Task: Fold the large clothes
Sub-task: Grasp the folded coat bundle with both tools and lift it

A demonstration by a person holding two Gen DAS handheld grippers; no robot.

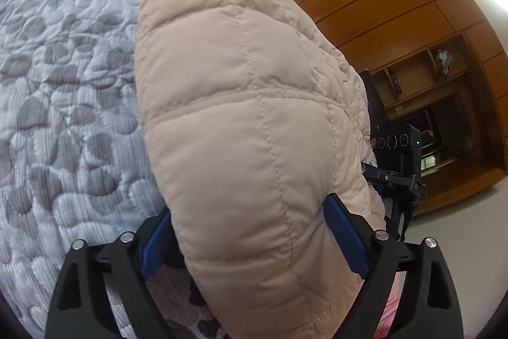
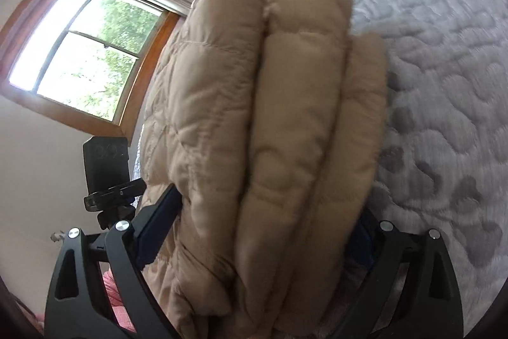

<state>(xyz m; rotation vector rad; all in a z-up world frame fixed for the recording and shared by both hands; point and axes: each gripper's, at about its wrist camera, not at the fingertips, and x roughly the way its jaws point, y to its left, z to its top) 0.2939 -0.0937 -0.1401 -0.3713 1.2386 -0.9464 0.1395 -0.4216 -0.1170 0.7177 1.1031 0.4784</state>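
Bedspread [image 1: 63, 84], grey and quilted with a darker leaf pattern, fills the left of the left wrist view, with no writing on it. On it lies the folded beige quilted jacket [image 1: 254, 123], stitched in squares, bulging up toward the camera and hiding the middle of the bed. The left claw [image 1: 250, 240] stands spread wide with the jacket's near end between its blue pads [image 1: 346, 237]; both pads lie against the fabric, but whether they press it I cannot tell. Right of the jacket a black camera on a clamp mount [image 1: 400, 154] stands just beside the bed edge, and behind it a wooden wall cabinet [image 1: 412, 30] with open shelves of small items too small to read.

In the right wrist view a wood-framed window [image 2: 85, 53] shows green foliage at the left, and the black camera [image 2: 106, 167] sits below it; any marking on it is illegible. The jacket [image 2: 270, 132] shows here as three thick stacked folds seen edge-on, blurred. The right claw [image 2: 263, 240] is likewise spread wide around that bundle, its left pad [image 2: 158, 227] against the fabric, its right pad mostly hidden. The bedspread [image 2: 444, 84] fills the right.
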